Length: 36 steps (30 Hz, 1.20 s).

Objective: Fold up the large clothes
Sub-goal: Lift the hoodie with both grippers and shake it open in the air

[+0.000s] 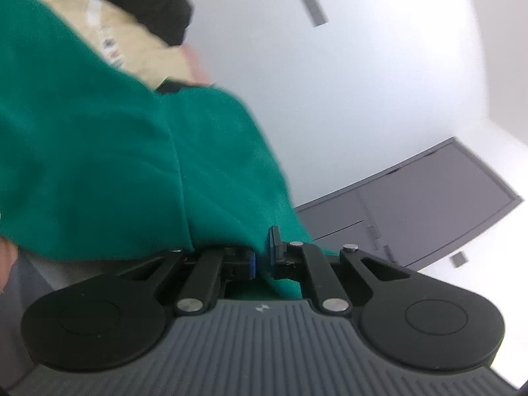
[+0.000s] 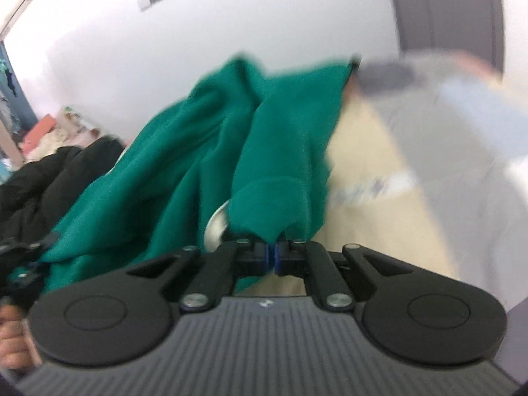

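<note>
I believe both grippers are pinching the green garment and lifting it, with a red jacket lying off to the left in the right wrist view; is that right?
Not quite: the jacket at the left of the right wrist view is black, not red. The rest holds: the left gripper and the right gripper are each closed on the green garment, which hangs raised between them.

**What we cannot make out**

We lose the green garment past the left wrist view's left edge, and it covers the left tongs tips. In the right wrist view the arm at upper right is smeared by motion blur, and the printed label is unreadable.
</note>
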### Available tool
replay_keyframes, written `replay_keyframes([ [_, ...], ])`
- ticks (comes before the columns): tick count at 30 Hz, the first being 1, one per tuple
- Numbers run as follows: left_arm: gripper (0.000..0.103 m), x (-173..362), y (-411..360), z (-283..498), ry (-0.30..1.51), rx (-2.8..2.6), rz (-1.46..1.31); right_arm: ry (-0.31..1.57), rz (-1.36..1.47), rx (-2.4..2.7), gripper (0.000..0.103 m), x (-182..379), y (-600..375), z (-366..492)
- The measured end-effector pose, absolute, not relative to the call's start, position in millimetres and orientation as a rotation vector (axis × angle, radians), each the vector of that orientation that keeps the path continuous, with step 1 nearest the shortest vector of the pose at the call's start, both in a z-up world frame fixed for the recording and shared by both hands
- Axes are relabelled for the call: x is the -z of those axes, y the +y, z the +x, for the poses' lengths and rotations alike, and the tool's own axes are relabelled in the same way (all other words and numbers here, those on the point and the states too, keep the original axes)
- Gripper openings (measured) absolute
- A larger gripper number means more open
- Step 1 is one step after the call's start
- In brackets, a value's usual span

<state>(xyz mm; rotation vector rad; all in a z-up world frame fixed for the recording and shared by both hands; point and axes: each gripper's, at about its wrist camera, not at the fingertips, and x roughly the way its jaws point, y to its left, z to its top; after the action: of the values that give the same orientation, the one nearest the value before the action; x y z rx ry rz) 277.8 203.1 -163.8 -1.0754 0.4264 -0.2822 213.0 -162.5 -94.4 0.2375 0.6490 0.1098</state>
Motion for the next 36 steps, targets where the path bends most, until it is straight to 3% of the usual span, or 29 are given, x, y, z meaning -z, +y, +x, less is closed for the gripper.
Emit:
replay_keyframes([
  [5,0.006,132,230,246,0.264,0.353,-1.143,0.549,0.172,-0.056,0.005,55,-172,207],
  [12,0.005,135,257,224,0.24,0.336,-1.181,0.428,0.061,0.046,0.005,21,-188,204],
  [22,0.006,172,248,285,0.411,0.122,-0.986,0.715,0.25,0.119,0.008,101,-233,251],
  [24,0.006,176,246,289,0.424,0.107,-0.959,0.713,0.288,0.115,0.02,102,-238,247],
  [25,0.009,176,245,288,0.426,0.104,-0.954,0.703,0.306,0.115,0.027,100,-241,242],
  [27,0.03,179,244,286,0.43,0.121,-0.968,0.677,0.348,0.117,0.061,102,-244,240],
  [28,0.057,178,244,283,0.427,0.132,-0.985,0.659,0.363,0.12,0.069,100,-246,235],
  [29,0.07,178,244,278,0.417,0.141,-1.0,0.638,0.37,0.121,0.071,98,-246,230],
  [36,0.08,158,223,227,0.403,0.139,-0.977,0.335,0.418,0.04,0.076,65,-245,195],
])
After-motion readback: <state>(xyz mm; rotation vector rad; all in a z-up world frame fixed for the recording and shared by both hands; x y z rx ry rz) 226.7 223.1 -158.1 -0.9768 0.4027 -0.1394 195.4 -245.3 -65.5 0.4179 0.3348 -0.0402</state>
